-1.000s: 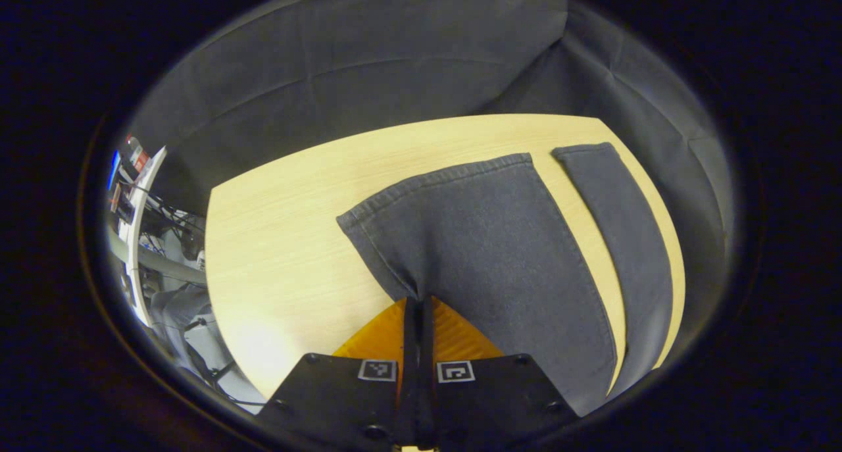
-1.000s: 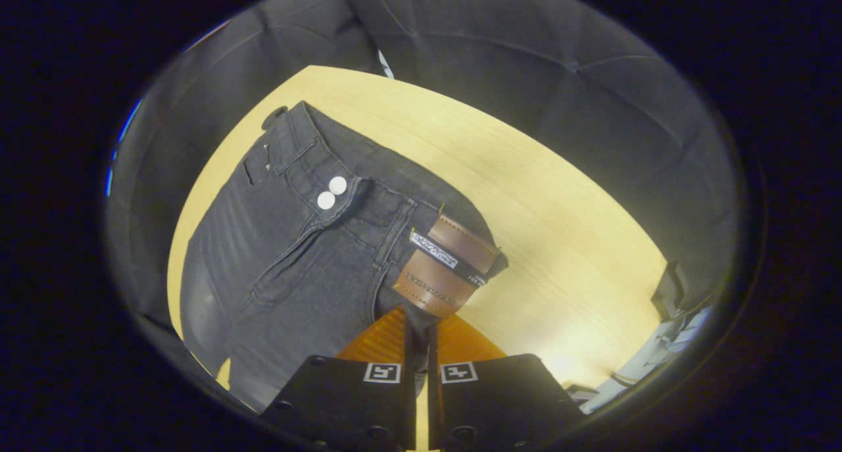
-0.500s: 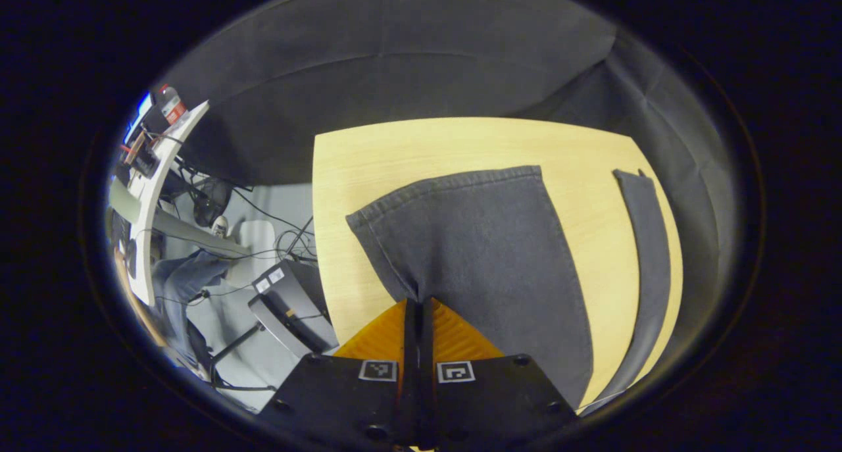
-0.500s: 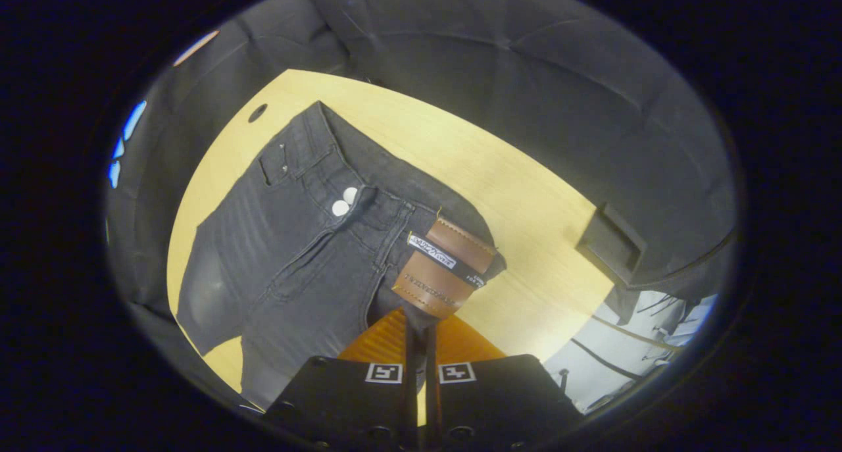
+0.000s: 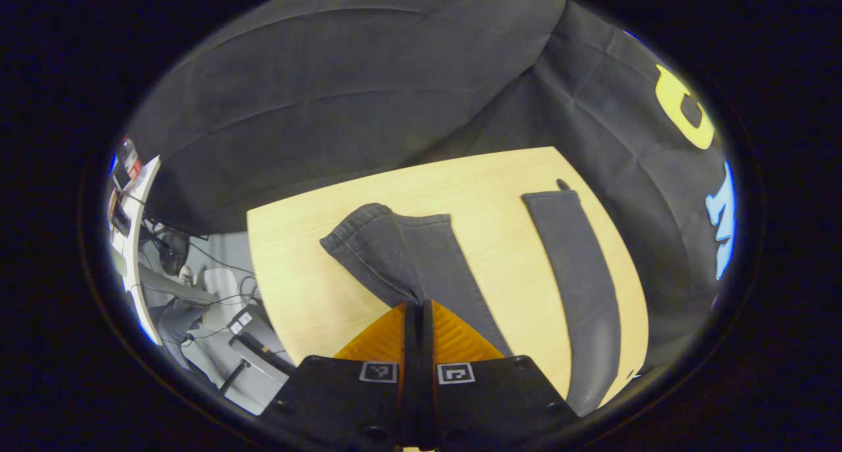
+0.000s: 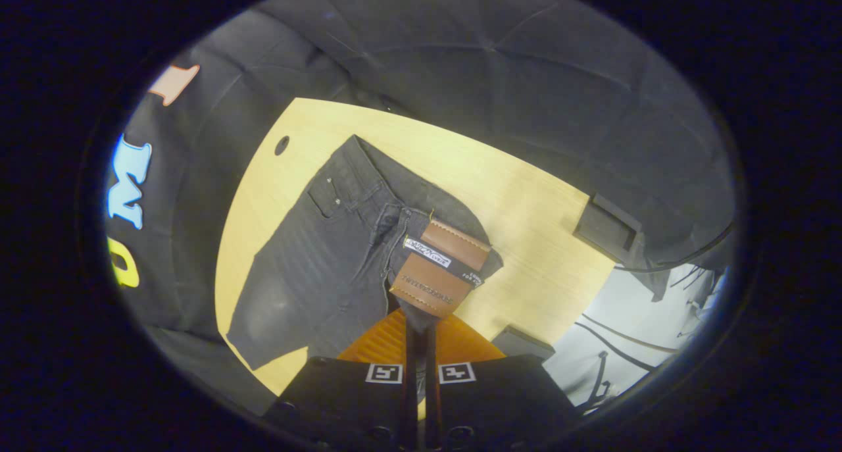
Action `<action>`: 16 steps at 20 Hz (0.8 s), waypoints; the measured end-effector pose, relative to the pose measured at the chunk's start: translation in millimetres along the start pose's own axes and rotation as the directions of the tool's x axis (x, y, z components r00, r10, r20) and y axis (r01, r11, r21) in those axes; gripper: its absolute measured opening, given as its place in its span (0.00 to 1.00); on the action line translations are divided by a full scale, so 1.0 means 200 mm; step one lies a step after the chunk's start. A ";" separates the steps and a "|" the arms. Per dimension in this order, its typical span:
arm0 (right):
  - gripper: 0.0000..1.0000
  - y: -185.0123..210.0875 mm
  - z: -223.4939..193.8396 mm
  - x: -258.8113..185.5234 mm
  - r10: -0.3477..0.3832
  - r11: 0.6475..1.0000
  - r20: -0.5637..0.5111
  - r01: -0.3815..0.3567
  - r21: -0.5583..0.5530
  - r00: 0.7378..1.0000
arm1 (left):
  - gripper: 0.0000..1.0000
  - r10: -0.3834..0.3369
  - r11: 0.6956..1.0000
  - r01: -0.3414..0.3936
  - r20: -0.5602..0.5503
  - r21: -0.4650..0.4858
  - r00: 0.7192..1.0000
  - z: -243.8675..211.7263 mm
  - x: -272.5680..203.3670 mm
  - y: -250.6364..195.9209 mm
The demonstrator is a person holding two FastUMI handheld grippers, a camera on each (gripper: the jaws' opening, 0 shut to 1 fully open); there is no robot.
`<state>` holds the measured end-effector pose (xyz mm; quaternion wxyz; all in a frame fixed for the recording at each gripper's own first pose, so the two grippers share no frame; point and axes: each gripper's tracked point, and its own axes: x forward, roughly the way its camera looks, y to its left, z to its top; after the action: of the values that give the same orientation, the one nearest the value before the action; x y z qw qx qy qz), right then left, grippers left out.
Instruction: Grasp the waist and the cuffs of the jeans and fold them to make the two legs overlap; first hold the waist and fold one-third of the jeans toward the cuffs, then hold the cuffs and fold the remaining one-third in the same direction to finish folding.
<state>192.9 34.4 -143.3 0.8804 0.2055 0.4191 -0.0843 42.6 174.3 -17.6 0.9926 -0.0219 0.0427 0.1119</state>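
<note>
Dark grey jeans lie on a light wooden table [image 5: 316,294]. In the left gripper view, my left gripper [image 5: 419,305] is shut on the cuff end of the near leg [image 5: 408,258], which hangs lifted and narrowed above the table. The other leg [image 5: 579,268] lies flat to the right. In the right gripper view, my right gripper [image 6: 419,320] is shut on the waistband by the brown leather patch [image 6: 439,268], held up off the table [image 6: 526,208]. The seat and front pocket area [image 6: 322,254] spread to the left below it.
Black cloth walls close in the far and side edges of the table. A round hole [image 6: 281,145] sits in the tabletop's far corner. A dark box [image 6: 608,228] hangs by the right table edge. Cables, a chair and a desk [image 5: 131,228] stand off the left end.
Both grippers have risen, carrying cuff and waist higher above the table. The held leg now hangs narrower and folded lengthwise. The waist buttons have turned out of sight.
</note>
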 end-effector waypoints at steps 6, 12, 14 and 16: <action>0.04 0.16 0.11 -0.05 0.087 0.991 -0.011 -0.086 0.102 0.996 | 0.08 -0.092 0.996 0.092 0.014 -0.012 0.996 0.23 0.06 -0.46; 0.05 0.42 0.35 -0.01 0.153 0.976 0.007 -0.152 0.156 0.988 | 0.08 -0.123 0.992 0.123 -0.012 -0.016 0.992 0.37 0.22 -0.87; 0.04 0.53 0.44 0.01 0.177 0.970 0.022 -0.178 0.168 0.984 | 0.08 -0.119 0.993 0.118 -0.030 -0.025 0.992 0.40 0.30 -1.00; 0.04 0.63 0.53 0.04 0.188 0.965 0.039 -0.192 0.180 0.981 | 0.08 -0.127 0.992 0.127 -0.045 -0.014 0.991 0.42 0.41 -1.14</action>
<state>312.2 101.8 -53.6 0.8663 0.3236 0.3784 -0.0398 179.6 -24.9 65.5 0.9963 -0.0328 0.0630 0.0482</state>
